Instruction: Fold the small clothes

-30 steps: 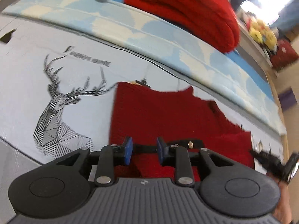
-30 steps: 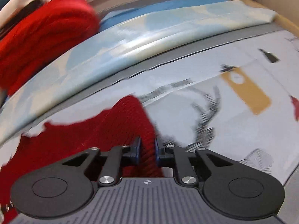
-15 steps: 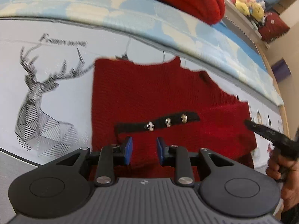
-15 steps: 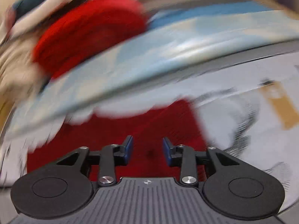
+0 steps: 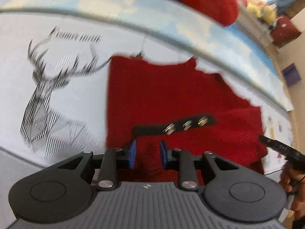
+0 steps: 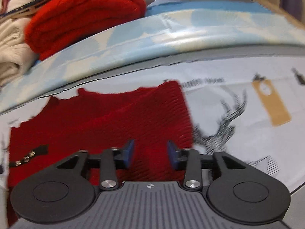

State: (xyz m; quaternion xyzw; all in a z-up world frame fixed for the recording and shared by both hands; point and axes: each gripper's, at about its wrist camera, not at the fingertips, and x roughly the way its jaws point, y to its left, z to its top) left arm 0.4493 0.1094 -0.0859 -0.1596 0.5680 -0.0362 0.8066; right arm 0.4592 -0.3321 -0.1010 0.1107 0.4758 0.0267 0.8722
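Observation:
A small red knit garment (image 5: pixel 171 95) lies flat on the white deer-print sheet (image 5: pixel 47 95). A black strap with three metal snaps (image 5: pixel 186 126) crosses its near part. My left gripper (image 5: pixel 147 153) hovers over the garment's near edge, pointing steeply down. Its blue pads stand apart, and only flat cloth shows behind the gap. In the right wrist view the same garment (image 6: pixel 114 124) fills the lower left, with the snap strap (image 6: pixel 26 156) at its left edge. My right gripper (image 6: pixel 150 153) is above the garment's right part. Its jaws are opening, with nothing pinched between them.
A folded red blanket (image 6: pixel 85 11) and a beige cloth pile (image 6: pixel 11 47) sit behind a blue-and-white quilt band (image 6: pixel 171 34). A brown tag print (image 6: pixel 270 103) marks the sheet. A hand (image 5: pixel 293 181) holds the other gripper at the left wrist view's right edge.
The right gripper's jaws went from nearly shut to wide apart, and the gripper rolled. The left gripper sank closer to the garment, bringing the snap strap into view.

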